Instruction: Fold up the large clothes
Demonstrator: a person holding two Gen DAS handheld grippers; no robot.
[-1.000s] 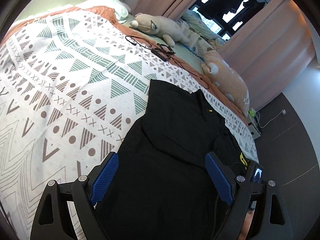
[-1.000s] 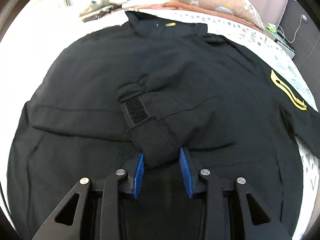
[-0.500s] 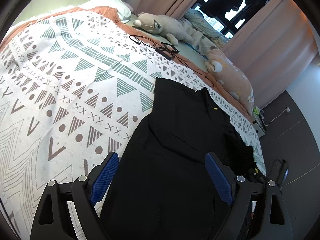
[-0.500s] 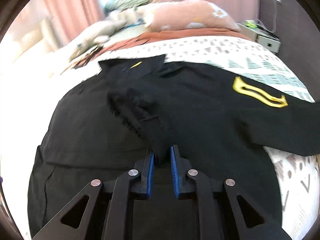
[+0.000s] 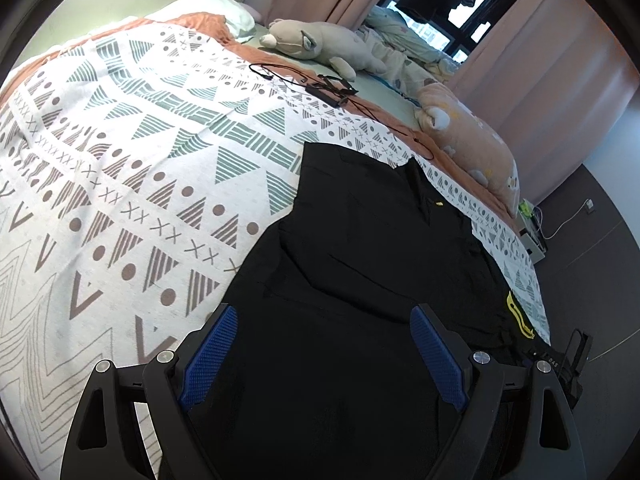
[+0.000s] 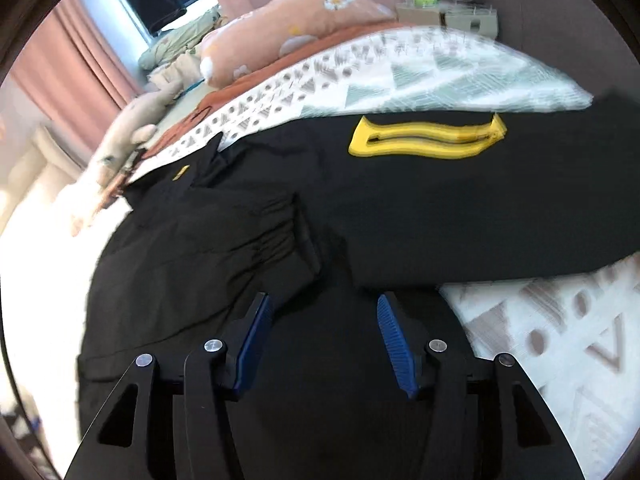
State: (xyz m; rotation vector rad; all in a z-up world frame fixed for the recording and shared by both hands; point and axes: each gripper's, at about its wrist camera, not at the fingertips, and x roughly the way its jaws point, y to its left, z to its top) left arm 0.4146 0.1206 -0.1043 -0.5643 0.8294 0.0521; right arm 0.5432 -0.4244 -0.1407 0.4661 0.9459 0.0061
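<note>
A black jacket (image 5: 360, 264) lies spread on the patterned bedspread (image 5: 120, 168), collar toward the pillows. One sleeve with a gathered cuff (image 6: 280, 232) is folded across the jacket's body (image 6: 200, 264); the other sleeve, with a yellow emblem (image 6: 424, 138), stretches out to the right. My left gripper (image 5: 324, 344) hovers wide open over the jacket's lower part, holding nothing. My right gripper (image 6: 324, 320) is over the body just below the cuff, its jaws opening; only flat cloth lies under them, nothing pinched.
A grey plush toy (image 5: 320, 44) and a peach plush pillow (image 5: 472, 148) lie at the head of the bed, with black cables (image 5: 320, 84) near them. Pink curtains (image 5: 540, 48) and a window are behind. Dark floor (image 5: 592, 240) runs along the bed's right edge.
My right gripper closed on the sleeve cuff, swung it to the right across the jacket, then let it go and opened. The left gripper shifted slightly and stayed open.
</note>
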